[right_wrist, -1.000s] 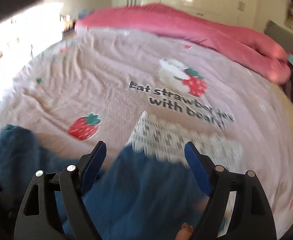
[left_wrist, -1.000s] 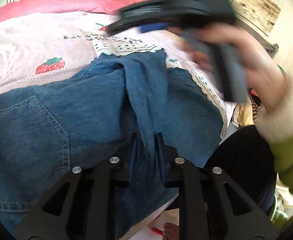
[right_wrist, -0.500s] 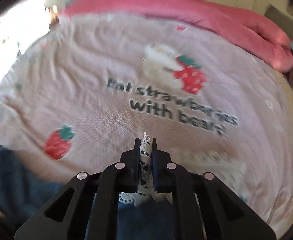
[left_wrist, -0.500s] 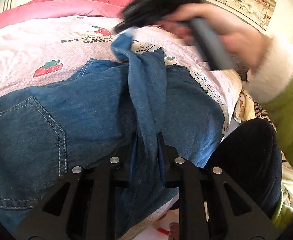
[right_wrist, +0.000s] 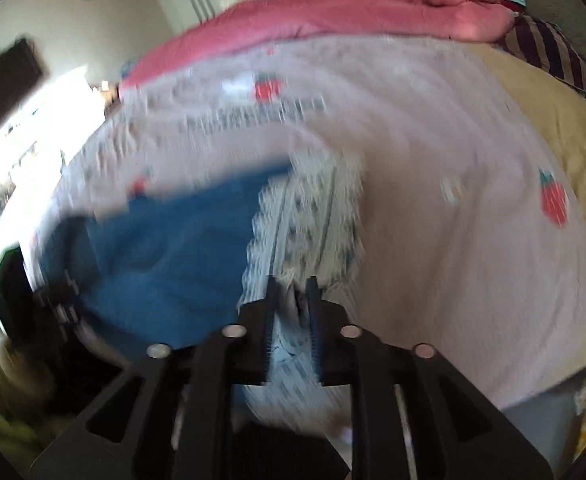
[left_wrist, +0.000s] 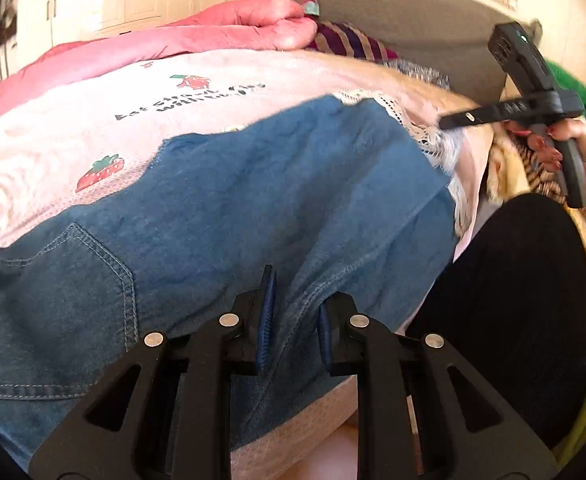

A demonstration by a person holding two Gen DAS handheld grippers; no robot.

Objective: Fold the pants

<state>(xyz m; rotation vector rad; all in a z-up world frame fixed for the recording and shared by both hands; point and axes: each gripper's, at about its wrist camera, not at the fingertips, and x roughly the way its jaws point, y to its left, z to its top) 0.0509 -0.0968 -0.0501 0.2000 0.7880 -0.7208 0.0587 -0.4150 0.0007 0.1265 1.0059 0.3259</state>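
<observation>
Blue denim pants (left_wrist: 253, 208) with a white lace hem (left_wrist: 397, 112) lie spread across the pink strawberry bedspread (left_wrist: 73, 128). My left gripper (left_wrist: 292, 316) is shut on a fold of the denim near the bed's front edge. My right gripper (right_wrist: 291, 312) is shut on the lace hem (right_wrist: 305, 216), with the blue denim (right_wrist: 165, 248) to its left. In the left wrist view the right gripper (left_wrist: 449, 122) holds the hem out at the right end of the pants, held by a hand (left_wrist: 573, 148).
A pink duvet (left_wrist: 197, 36) and a striped pillow (left_wrist: 345, 42) lie at the back of the bed. The person's dark-trousered leg (left_wrist: 513, 280) stands at the bed's front right edge. A tan blanket (right_wrist: 541, 104) covers the bed's right side.
The right gripper, shut on the lace hem, has pulled the pant leg out to the right. The bunched ridge of denim has flattened. The left gripper has kept its hold.
</observation>
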